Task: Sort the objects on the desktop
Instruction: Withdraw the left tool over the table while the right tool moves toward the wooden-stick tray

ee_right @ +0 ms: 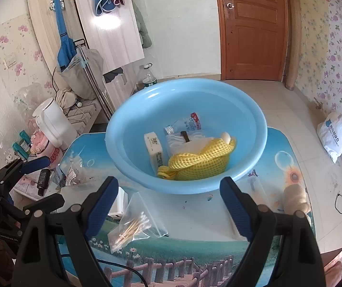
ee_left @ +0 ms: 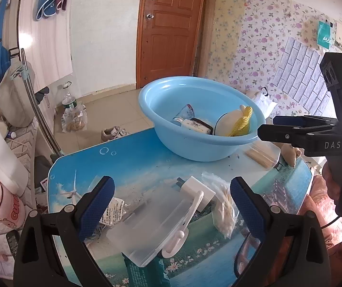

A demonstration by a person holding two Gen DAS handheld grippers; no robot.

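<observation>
Over the surface (ee_left: 132,162), both claws, left claw (ee_left: 171,205) and right claw (ee_right: 168,203), are hovering wide and empty; the clear box (ee_left: 147,227) probably needs grasping next for the basin (ee_left: 166,95).

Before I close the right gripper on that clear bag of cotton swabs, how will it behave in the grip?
The bag of cotton swabs looks thin and floppy, so it will probably crumple and sag. It holds only a few swabs, so it is likely very light. The glossy film may slip between the pads of the right gripper, which is open above the table.
</observation>
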